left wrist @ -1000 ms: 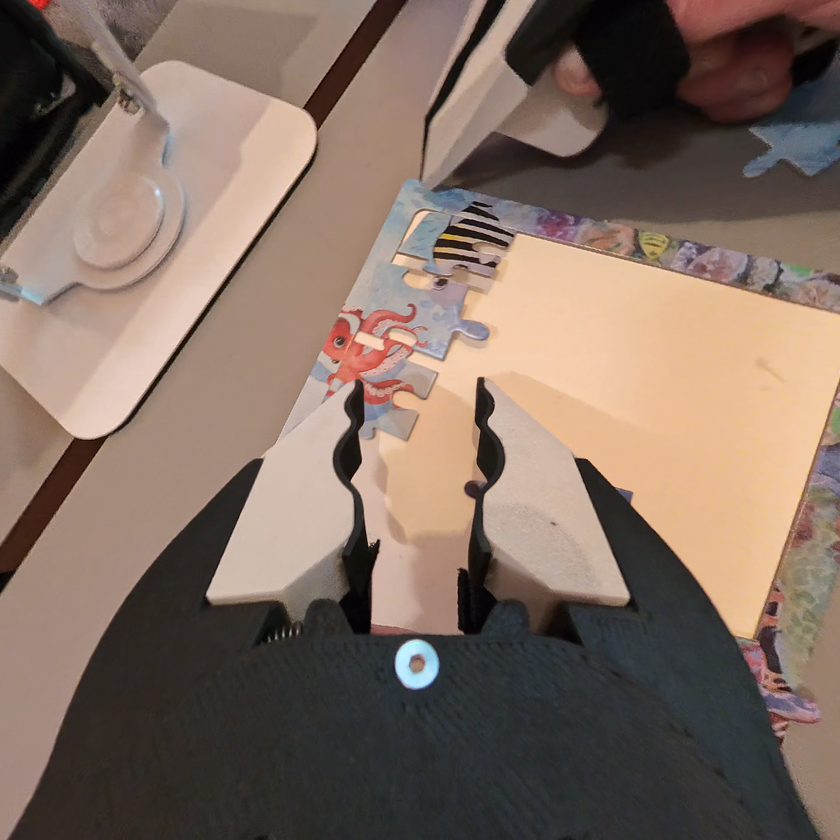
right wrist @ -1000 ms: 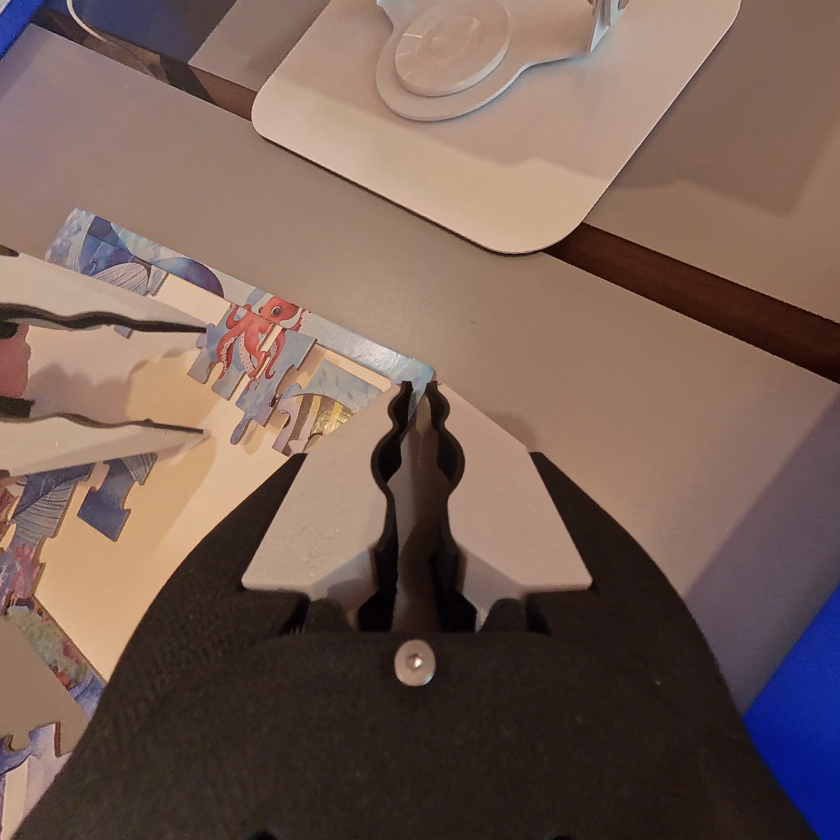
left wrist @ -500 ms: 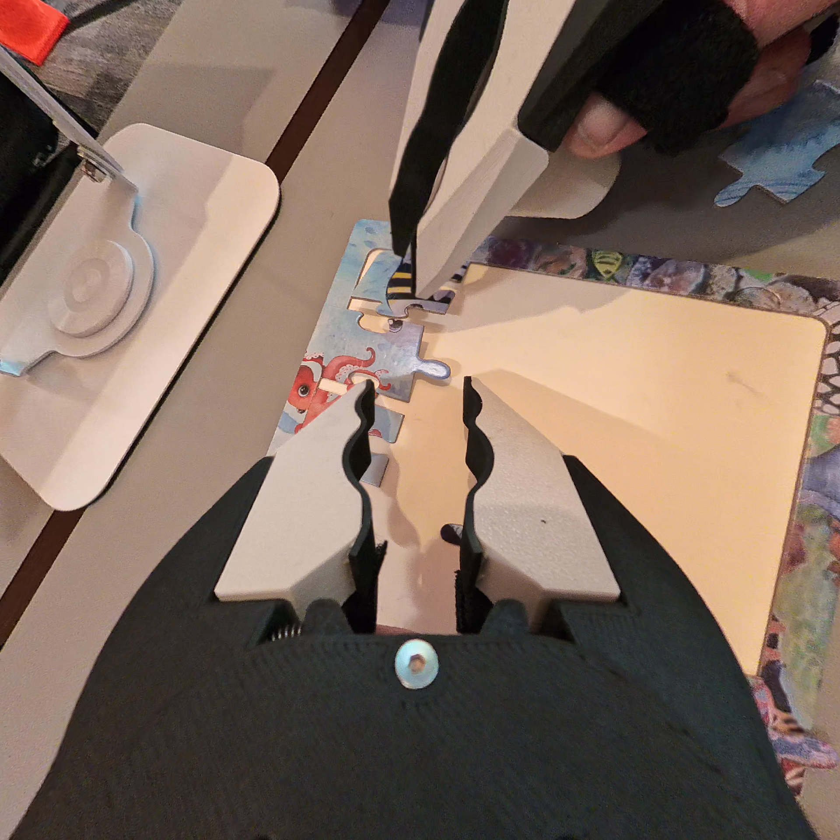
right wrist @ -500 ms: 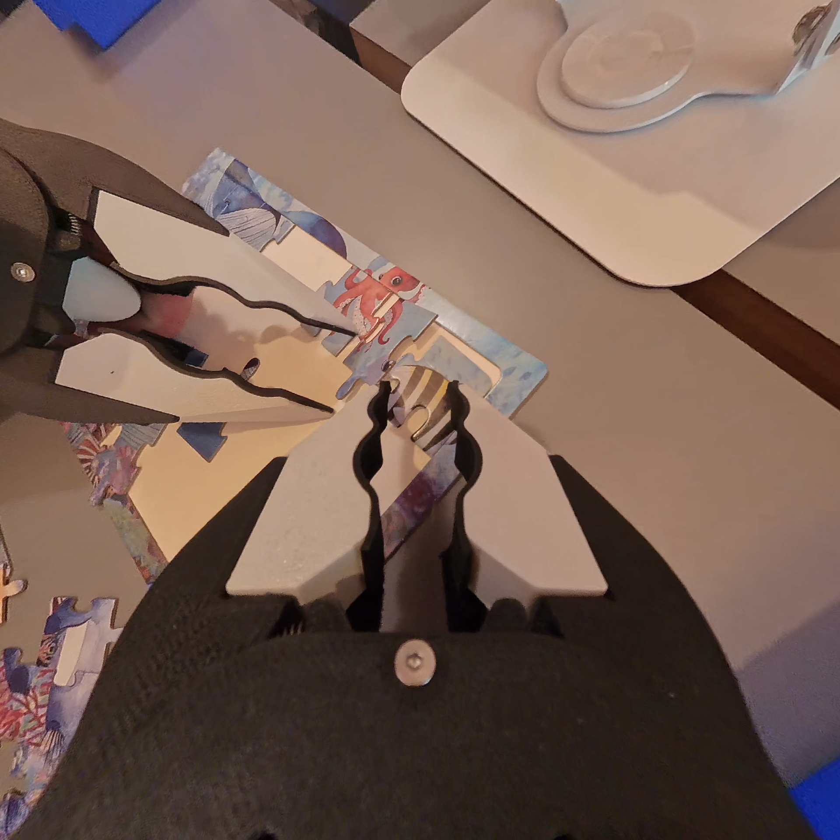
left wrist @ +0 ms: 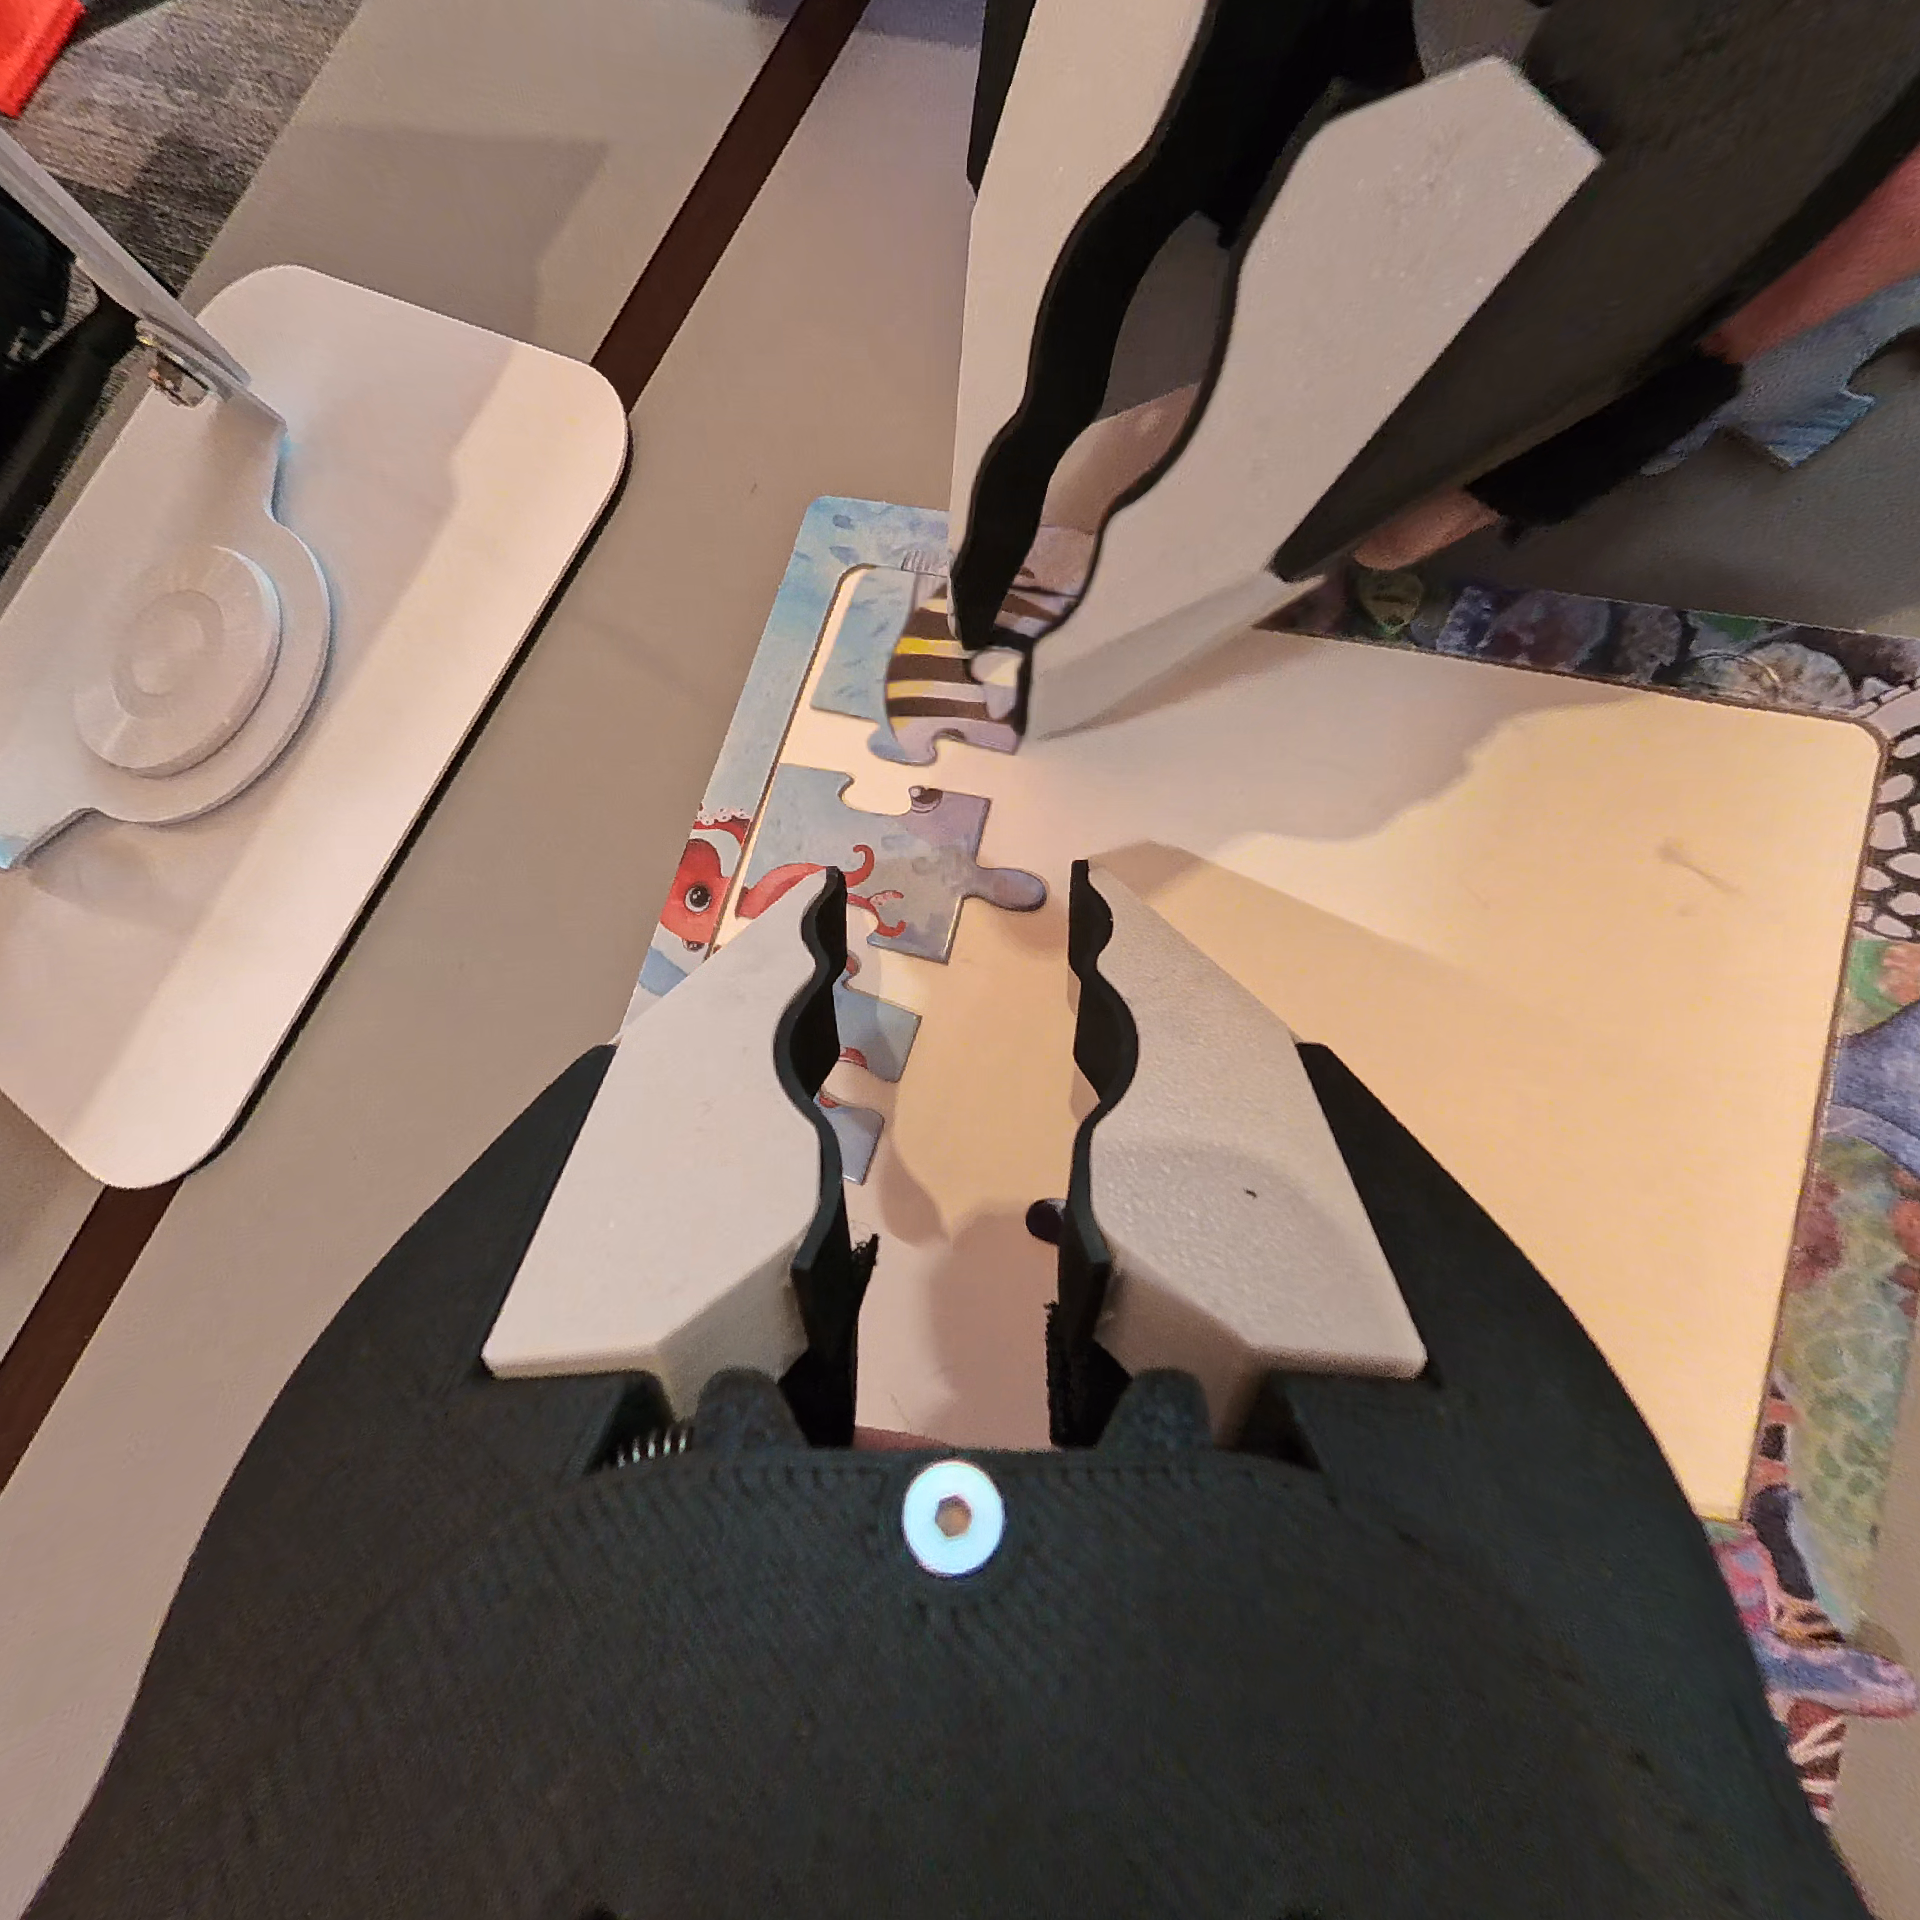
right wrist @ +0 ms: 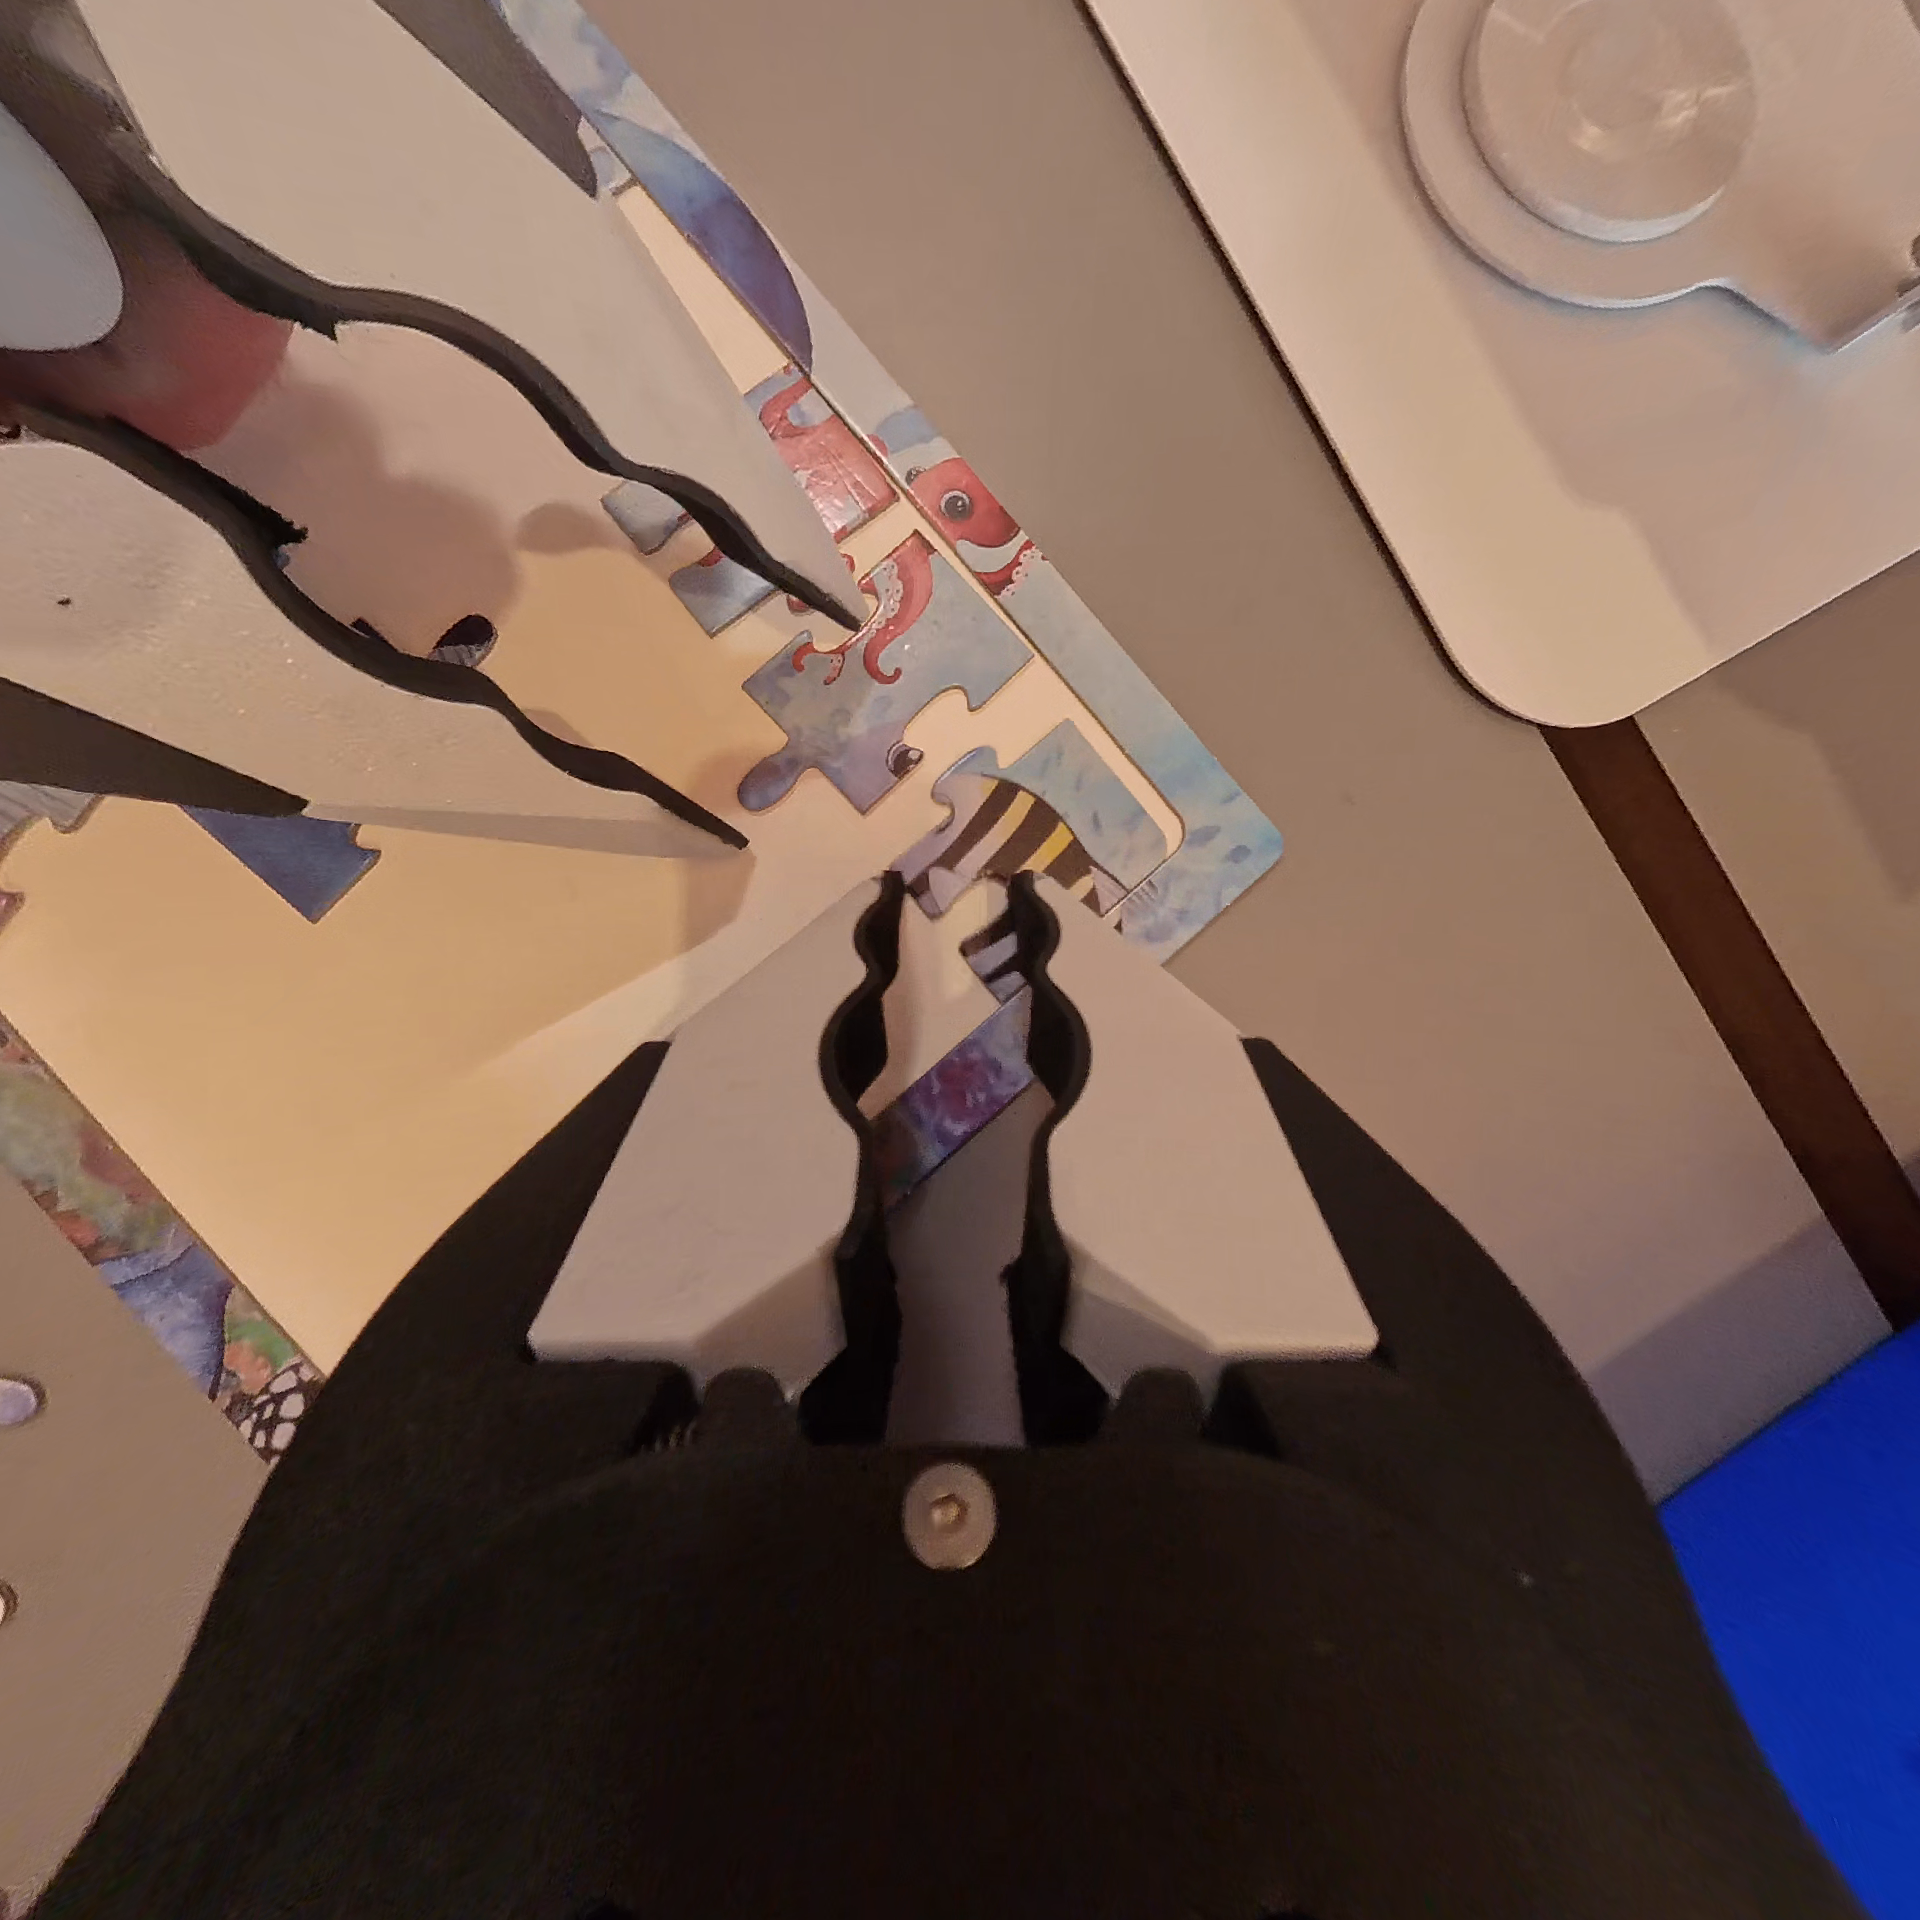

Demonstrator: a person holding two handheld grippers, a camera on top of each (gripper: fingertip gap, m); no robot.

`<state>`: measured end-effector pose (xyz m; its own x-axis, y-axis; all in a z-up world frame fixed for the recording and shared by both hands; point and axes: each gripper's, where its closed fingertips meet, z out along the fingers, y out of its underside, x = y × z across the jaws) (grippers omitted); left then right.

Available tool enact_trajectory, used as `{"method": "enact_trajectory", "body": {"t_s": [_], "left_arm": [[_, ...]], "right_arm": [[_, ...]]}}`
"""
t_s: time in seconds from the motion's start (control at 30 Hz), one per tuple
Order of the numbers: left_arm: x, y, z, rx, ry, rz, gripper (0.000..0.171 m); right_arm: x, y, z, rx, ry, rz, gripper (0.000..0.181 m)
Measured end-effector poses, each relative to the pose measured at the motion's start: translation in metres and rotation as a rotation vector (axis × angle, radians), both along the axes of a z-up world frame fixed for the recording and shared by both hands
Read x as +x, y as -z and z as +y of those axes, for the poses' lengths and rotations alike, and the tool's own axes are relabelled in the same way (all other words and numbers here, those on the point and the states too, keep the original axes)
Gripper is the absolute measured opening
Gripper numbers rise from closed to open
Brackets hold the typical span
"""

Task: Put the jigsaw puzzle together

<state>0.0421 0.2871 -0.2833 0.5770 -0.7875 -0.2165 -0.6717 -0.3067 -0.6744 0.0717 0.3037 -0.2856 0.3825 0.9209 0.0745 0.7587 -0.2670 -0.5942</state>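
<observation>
While the right gripper (right wrist: pixel 954 883), its fingers slightly parted, rests its tips on the striped fish piece (right wrist: pixel 1023 826) to nudge it into the tray (right wrist: pixel 1216 862) corner, the left gripper (left wrist: pixel 951 883) waits spread over the octopus piece (left wrist: pixel 883 852), probably steadying it.

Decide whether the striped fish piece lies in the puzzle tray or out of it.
In. The striped fish piece lies flat in the tray's corner, with the right gripper open over it.
</observation>
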Motion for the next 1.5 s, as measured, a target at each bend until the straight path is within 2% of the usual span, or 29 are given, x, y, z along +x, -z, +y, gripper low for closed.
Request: {"method": "enact_trajectory", "body": {"t_s": [0.17,0.4,0.53,0.6,0.7,0.77,0.83,0.87,0.93,1.03,1.5], "left_arm": [[-0.002,0.000,0.001,-0.002,0.002,0.017,0.044],[-0.003,0.000,0.001,-0.016,0.002,0.018,0.044],[-0.016,-0.004,0.000,-0.012,-0.010,0.041,0.048],[-0.021,-0.003,-0.002,-0.041,-0.015,0.030,0.048],[-0.018,0.002,-0.007,-0.085,-0.009,-0.012,0.044],[-0.016,0.002,-0.007,-0.090,-0.010,-0.024,0.044],[-0.014,0.002,-0.006,-0.097,-0.012,-0.042,0.045],[-0.012,0.003,-0.006,-0.104,-0.010,-0.056,0.044],[-0.011,0.003,-0.005,-0.112,-0.013,-0.076,0.045],[-0.008,0.003,-0.004,-0.115,-0.016,-0.100,0.045],[0.006,0.004,0.000,-0.138,-0.020,-0.139,0.042]], "right_arm": [[0.001,0.000,0.003,-0.009,0.022,0.019,0.005],[-0.003,0.000,0.006,-0.029,0.056,0.075,0.000],[-0.003,-0.008,0.007,-0.035,0.069,0.104,0.019],[-0.003,-0.011,0.006,-0.061,0.082,0.114,0.037],[0.009,-0.006,0.021,-0.024,0.181,0.053,0.062],[0.009,-0.008,0.025,-0.062,0.240,0.115,0.061],[0.009,-0.004,0.027,-0.126,0.283,0.163,0.050],[0.009,-0.001,0.027,-0.164,0.301,0.196,0.055],[0.008,-0.004,0.028,-0.208,0.319,0.271,0.052],[0.011,-0.004,0.029,-0.209,0.310,0.289,0.044],[0.008,-0.003,0.026,-0.185,0.275,0.269,0.051]]}}
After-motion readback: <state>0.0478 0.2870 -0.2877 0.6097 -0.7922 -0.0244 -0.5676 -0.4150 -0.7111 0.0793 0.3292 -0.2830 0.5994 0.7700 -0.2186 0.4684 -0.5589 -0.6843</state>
